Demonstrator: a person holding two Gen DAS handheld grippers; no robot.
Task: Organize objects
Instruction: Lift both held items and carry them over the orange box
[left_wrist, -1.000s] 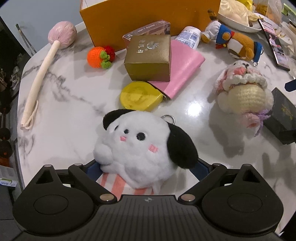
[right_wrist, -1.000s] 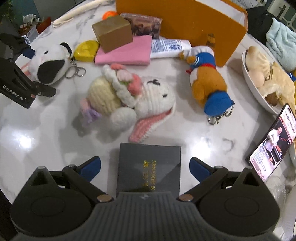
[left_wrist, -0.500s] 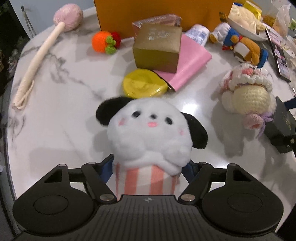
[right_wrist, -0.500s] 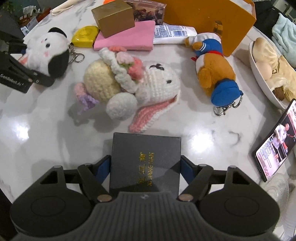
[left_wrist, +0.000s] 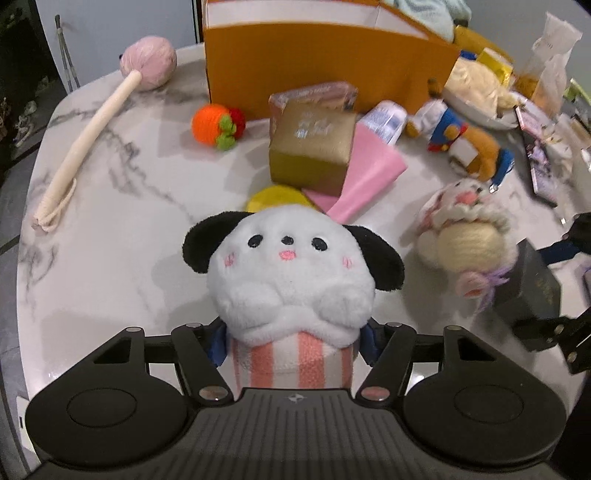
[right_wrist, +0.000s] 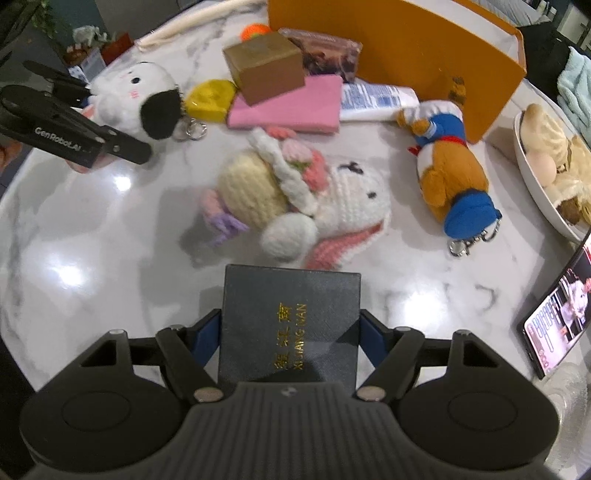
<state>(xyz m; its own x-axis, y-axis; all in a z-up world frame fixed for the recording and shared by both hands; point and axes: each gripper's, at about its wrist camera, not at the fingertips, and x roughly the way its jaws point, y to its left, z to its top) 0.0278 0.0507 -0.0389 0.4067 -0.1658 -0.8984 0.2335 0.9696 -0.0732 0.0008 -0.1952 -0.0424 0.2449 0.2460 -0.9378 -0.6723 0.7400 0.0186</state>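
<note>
Both loads have come up off the counter (left_wrist: 110, 258): left tool (left_wrist: 293, 343) clamped on the plush dog (left_wrist: 291, 273), right tool (right_wrist: 290, 343) on the black box (right_wrist: 290, 325), nearside of the orange box (left_wrist: 325, 70). Carry each level, grip firm, clearing the crochet bunny (right_wrist: 303, 206).

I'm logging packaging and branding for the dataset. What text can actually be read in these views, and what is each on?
"XI JIANG NAN", in gold under Chinese characters: black square box held by the right gripper.
"GenRobot.AI": side of the left gripper.
Gold cardboard box, white tube, phone screen: print too blurred to read.
</note>
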